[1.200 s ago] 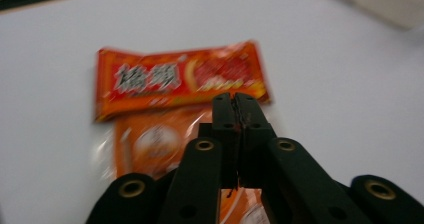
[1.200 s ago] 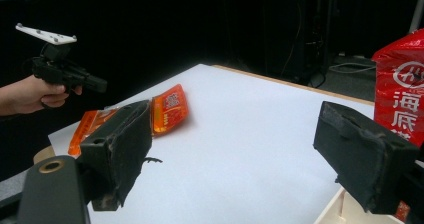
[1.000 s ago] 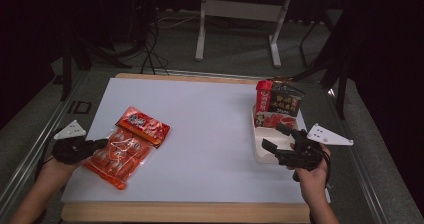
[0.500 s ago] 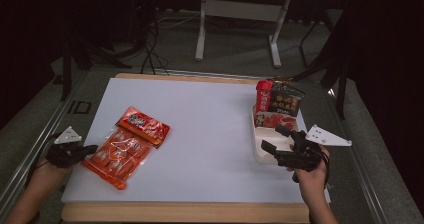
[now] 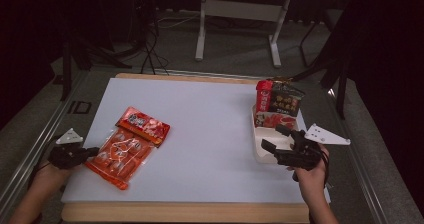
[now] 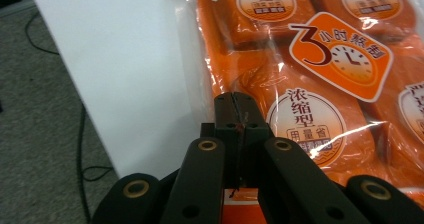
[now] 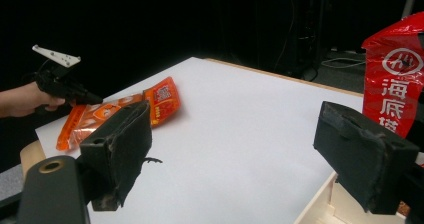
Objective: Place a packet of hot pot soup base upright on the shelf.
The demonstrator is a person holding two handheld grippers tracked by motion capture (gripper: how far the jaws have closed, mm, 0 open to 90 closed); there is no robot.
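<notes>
Lowering left gripper (image 5: 92, 151) beside orange packet (image 5: 127, 146)

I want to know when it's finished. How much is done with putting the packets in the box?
Done: two packets stand in the white box. In hand: the left tool is shut at the edge of the orange packet, which lies flat on the table. Left: carrying it over. The right tool waits open by the box.

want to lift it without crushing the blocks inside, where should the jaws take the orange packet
Take the orange packet by its thin clear side margin on the left long edge, coming in low from the table's left side, where the left gripper sits shut at that edge. The packet lies flat and its middle bulges with blocks; the flat film rim fits between the jaws.
</notes>
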